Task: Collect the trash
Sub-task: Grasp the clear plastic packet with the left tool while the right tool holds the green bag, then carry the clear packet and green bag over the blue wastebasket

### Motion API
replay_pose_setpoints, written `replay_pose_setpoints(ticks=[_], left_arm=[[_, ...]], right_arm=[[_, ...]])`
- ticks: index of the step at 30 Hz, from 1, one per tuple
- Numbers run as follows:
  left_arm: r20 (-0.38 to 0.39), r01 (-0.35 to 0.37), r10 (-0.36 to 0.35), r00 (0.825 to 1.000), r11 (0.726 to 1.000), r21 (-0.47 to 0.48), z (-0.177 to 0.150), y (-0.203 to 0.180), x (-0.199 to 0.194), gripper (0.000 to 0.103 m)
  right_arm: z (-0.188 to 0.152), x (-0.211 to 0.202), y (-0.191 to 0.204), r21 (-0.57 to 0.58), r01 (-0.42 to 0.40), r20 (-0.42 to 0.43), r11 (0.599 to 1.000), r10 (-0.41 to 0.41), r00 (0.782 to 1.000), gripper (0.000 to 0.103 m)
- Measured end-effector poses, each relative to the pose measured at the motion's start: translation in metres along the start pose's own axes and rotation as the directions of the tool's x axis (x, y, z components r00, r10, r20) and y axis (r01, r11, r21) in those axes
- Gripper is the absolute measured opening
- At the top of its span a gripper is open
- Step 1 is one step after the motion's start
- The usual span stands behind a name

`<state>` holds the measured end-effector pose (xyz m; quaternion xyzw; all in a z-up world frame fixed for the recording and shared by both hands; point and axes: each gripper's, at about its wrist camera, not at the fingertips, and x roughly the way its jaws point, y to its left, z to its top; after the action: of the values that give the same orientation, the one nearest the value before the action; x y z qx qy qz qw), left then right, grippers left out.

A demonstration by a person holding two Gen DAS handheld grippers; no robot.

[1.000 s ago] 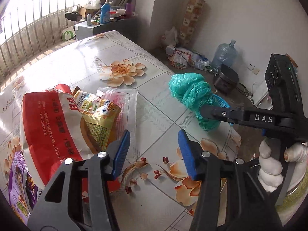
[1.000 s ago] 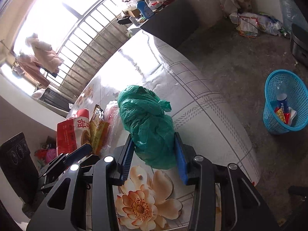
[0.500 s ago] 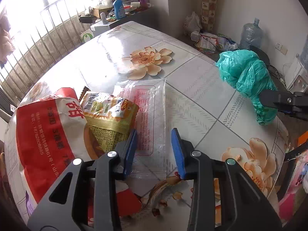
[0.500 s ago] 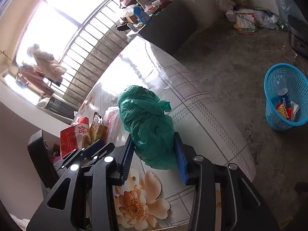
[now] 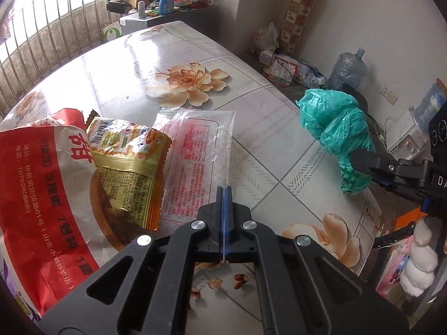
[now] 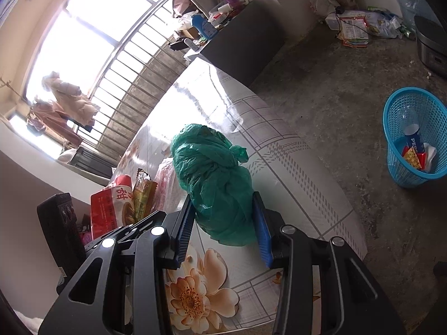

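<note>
My left gripper (image 5: pixel 224 192) is shut on the near right edge of a clear printed wrapper (image 5: pixel 195 150) that lies flat on the flowered table (image 5: pixel 139 61). Left of the wrapper, a yellow snack packet (image 5: pixel 128 156) rests on a big red and white bag (image 5: pixel 42 189). My right gripper (image 6: pixel 223 223) is shut on the lower end of a knotted green plastic bag (image 6: pixel 218 178), near the table's right edge. The left wrist view shows this green bag (image 5: pixel 335 122) off to the right, with a right finger (image 5: pixel 371 162) across it.
A blue mesh basket (image 6: pixel 405 173) stands on the concrete floor to the right of the table, with a bottle and wrappers inside. A dark cabinet (image 6: pixel 240 42) with bottles stands past the table's far end. A water jug (image 5: pixel 346 67) and loose bags lie by the wall.
The left jaws have closed from wide apart onto the clear wrapper's edge after moving in over it. The right gripper keeps its hold on the green bag.
</note>
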<state>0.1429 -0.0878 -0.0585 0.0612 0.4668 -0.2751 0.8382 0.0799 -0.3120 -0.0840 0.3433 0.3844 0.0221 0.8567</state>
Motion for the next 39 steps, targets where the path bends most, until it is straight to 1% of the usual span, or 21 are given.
replay_pose_setpoints(ticks=[3,5,7,8,11,13,14,17,18,20,23,26,28,29,30,32,33,34,35,36,39], left_arm=[[-0.014,0.096,-0.096,0.995,0.995,0.023,-0.009,-0.014,-0.010,0.000],[-0.044,0.203,-0.202,0.978,0.979,0.019,-0.016,-0.022,-0.016,0.000],[-0.092,0.267,-0.263,0.961,0.963,0.042,-0.024,-0.031,-0.017,0.000],[-0.101,0.260,-0.253,0.962,0.963,0.069,-0.028,-0.035,-0.017,0.000],[-0.074,0.219,-0.211,0.975,0.968,0.121,-0.035,-0.042,-0.023,0.002],[-0.055,0.205,-0.199,0.978,0.971,0.123,-0.036,-0.044,-0.027,0.023],[-0.041,0.188,-0.184,0.982,0.974,0.129,-0.035,-0.045,-0.028,0.040],[-0.003,0.128,-0.129,0.992,0.975,0.182,-0.028,-0.054,-0.027,0.053],[0.001,0.100,-0.102,0.995,0.974,0.202,-0.027,-0.058,-0.024,0.056],[-0.010,0.039,-0.038,0.999,0.972,0.233,-0.026,-0.066,-0.013,0.055],[-0.047,0.038,-0.027,0.999,0.966,0.254,-0.029,-0.069,-0.002,0.056],[-0.024,0.017,-0.010,1.000,0.951,0.309,-0.036,-0.072,-0.004,0.058],[-0.027,0.022,-0.015,1.000,0.953,0.304,-0.035,-0.070,-0.004,0.057],[-0.024,0.015,-0.008,1.000,0.953,0.303,-0.034,-0.069,-0.004,0.053],[-0.017,0.002,0.004,1.000,0.954,0.301,-0.033,-0.066,-0.004,0.044],[-0.022,0.016,-0.010,1.000,0.957,0.290,-0.031,-0.062,-0.005,0.038],[-0.023,0.023,-0.017,1.000,0.957,0.289,-0.030,-0.060,-0.005,0.030],[-0.025,0.030,-0.024,0.999,0.958,0.286,-0.028,-0.059,-0.005,0.028],[-0.030,0.047,-0.040,0.999,0.958,0.283,-0.026,-0.058,-0.004,0.020],[-0.041,0.070,-0.061,0.997,0.959,0.275,-0.023,-0.056,-0.003,0.006],[-0.057,0.106,-0.095,0.994,0.966,0.235,-0.015,-0.048,0.001,0.002]], right_arm=[[0.001,-0.004,-0.002,0.006,0.004,0.005,1.000,-0.004,1.000,0.040],[0.001,-0.006,-0.002,0.009,0.006,0.007,1.000,-0.007,1.000,0.040],[0.000,-0.007,-0.002,0.013,0.005,0.008,1.000,-0.005,1.000,0.040],[0.000,-0.007,-0.003,0.016,0.003,0.007,1.000,-0.004,1.000,0.040],[-0.002,-0.009,-0.003,0.019,0.009,0.006,1.000,-0.010,1.000,0.040],[-0.003,-0.010,-0.002,0.020,0.011,0.006,1.000,-0.011,1.000,0.040],[-0.003,-0.010,-0.002,0.021,0.012,0.006,1.000,-0.013,1.000,0.040],[-0.003,-0.011,-0.003,0.026,0.012,0.007,1.000,-0.013,1.000,0.040],[-0.004,-0.011,-0.003,0.026,0.011,0.008,1.000,-0.012,1.000,0.040],[-0.005,-0.010,-0.003,0.027,0.011,0.004,1.000,-0.011,1.000,0.040],[-0.004,-0.009,-0.003,0.023,0.013,0.000,1.000,-0.013,1.000,0.040],[-0.004,-0.009,-0.004,0.022,0.010,0.000,1.000,-0.010,1.000,0.040],[-0.004,-0.008,-0.006,0.027,0.003,-0.001,1.000,-0.002,1.000,0.040],[-0.005,-0.008,-0.007,0.027,0.002,-0.001,1.000,-0.001,1.000,0.040],[-0.005,-0.008,-0.007,0.028,0.000,0.000,1.000,0.000,1.000,0.040],[-0.004,-0.008,-0.007,0.030,-0.002,0.001,1.000,0.002,1.000,0.040],[-0.004,-0.008,-0.008,0.031,-0.003,0.001,1.000,0.003,1.000,0.040],[-0.004,-0.008,-0.008,0.031,-0.004,0.002,0.999,0.004,1.000,0.040],[-0.004,-0.008,-0.008,0.033,-0.005,0.003,0.999,0.005,1.000,0.040],[-0.004,-0.008,-0.008,0.036,-0.006,0.004,0.999,0.006,1.000,0.040],[-0.004,-0.011,-0.010,0.050,-0.017,0.010,0.999,0.017,1.000,0.040]])
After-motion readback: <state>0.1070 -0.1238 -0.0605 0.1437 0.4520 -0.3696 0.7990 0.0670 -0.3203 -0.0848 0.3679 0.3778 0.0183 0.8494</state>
